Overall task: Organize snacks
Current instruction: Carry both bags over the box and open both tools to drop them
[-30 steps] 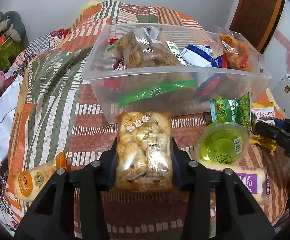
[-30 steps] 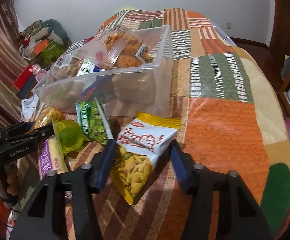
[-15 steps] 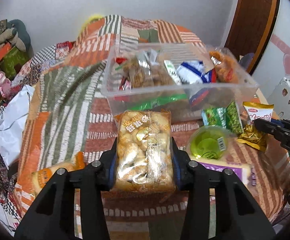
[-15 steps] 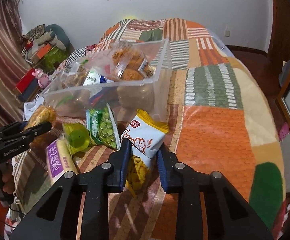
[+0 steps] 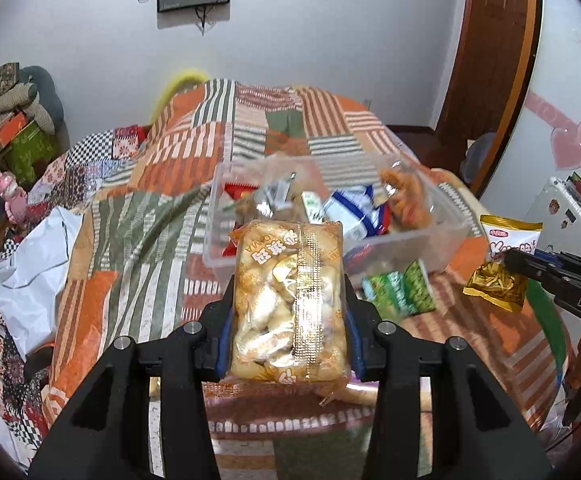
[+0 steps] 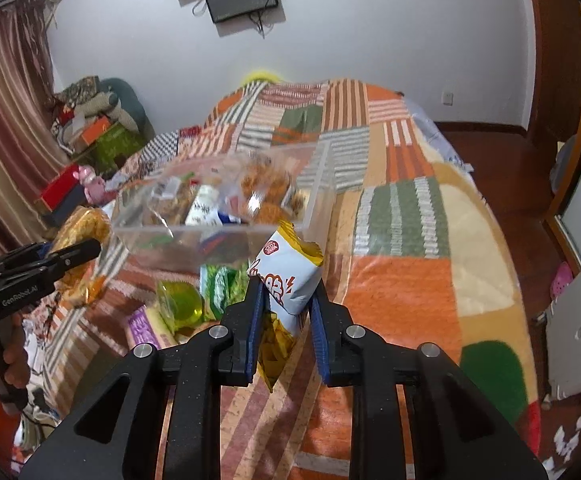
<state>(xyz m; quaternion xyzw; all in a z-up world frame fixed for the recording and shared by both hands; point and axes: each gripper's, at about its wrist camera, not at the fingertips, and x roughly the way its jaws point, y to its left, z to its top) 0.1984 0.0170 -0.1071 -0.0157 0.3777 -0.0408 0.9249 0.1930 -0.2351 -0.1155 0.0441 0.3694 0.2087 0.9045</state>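
Observation:
My left gripper (image 5: pixel 288 292) is shut on a clear pack of golden puffed snacks (image 5: pixel 288 304), held above the patchwork bed. My right gripper (image 6: pixel 284 292) is shut on a white and yellow chip bag (image 6: pixel 288 276), lifted off the blanket; that bag (image 5: pixel 502 264) also shows at the right of the left wrist view. Beyond both stands a clear plastic bin (image 5: pixel 442 240) (image 6: pixel 318 200) holding several snack packs. A green pea packet (image 5: pixel 398 292) (image 6: pixel 220 284), a green jelly cup (image 6: pixel 180 302) and a purple-labelled pack (image 6: pixel 142 326) lie on the blanket before the bin.
The patchwork blanket (image 6: pixel 410 208) covers the whole bed. A white plastic bag (image 5: pixel 30 272) lies at the bed's left edge. Boxes and toys are piled by the wall at the left (image 5: pixel 10 136). A white suitcase (image 5: pixel 566 216) stands at the right, a wooden door (image 5: pixel 486 48) behind.
My right gripper has shut on the chip bag and lifted it. My left gripper has risen with the puffed snack pack, so the bin now sits lower and farther in both views.

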